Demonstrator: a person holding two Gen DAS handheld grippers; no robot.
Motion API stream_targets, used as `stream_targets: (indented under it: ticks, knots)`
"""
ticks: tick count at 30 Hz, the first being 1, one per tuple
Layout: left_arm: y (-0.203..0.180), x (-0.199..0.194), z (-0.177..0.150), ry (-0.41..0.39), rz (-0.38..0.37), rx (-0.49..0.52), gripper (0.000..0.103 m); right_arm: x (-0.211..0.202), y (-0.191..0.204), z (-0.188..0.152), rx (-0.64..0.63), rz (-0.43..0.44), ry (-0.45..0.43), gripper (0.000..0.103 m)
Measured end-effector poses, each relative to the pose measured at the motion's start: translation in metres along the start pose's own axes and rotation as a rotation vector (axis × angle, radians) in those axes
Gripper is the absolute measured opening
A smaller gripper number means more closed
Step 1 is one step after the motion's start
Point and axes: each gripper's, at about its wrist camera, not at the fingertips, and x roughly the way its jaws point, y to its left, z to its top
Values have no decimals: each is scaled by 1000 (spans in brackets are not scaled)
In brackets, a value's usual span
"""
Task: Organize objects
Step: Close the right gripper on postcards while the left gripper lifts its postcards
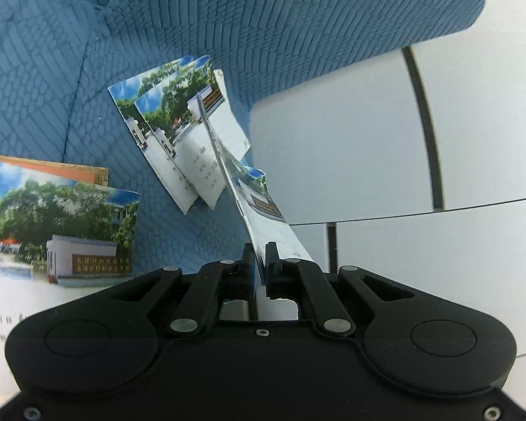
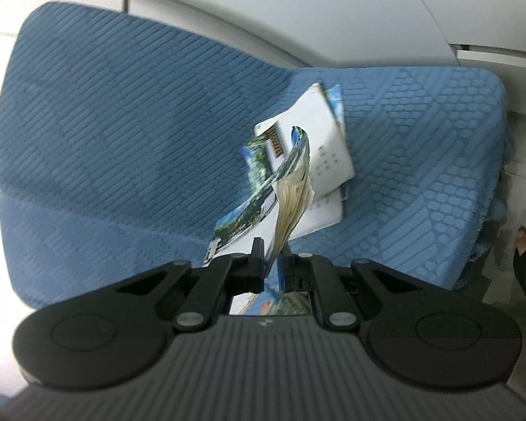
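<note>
The blue quilted sofa fills most of both my views, its ribbed seat running out to a rounded edge with pale floor tiles beyond it on the right of my left view; that side is open; a wide stretch of bare cushion lies to the left in my right view. A large booklet with a photo cover lies flat at the left edge of my left view, with an orange-topped one tucked partly under it. Further along the seat a small loose pile of booklets lies fanned, long sides running diagonally, photo ends toward the sofa back. My left tongs are pressed together on a thin booklet held edge-on, its long axis pointing away along the fingers, up toward the pile. My right tongs pinch a curled booklet by its lower end; its pages stand up off the seat and bend over at the top, above the scattered ones.
</note>
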Motion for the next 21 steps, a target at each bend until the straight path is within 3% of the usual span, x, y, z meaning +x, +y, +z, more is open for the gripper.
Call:
stream_targets:
  ticks: [13, 21]
  knots:
    - [-10, -101, -26, -177, -72, -12, 6, -25, 67, -26, -120, 99, 112, 10]
    - [-2, -139, -45, -231, -66, -15, 6, -30, 88, -52, -188, 146, 159, 10]
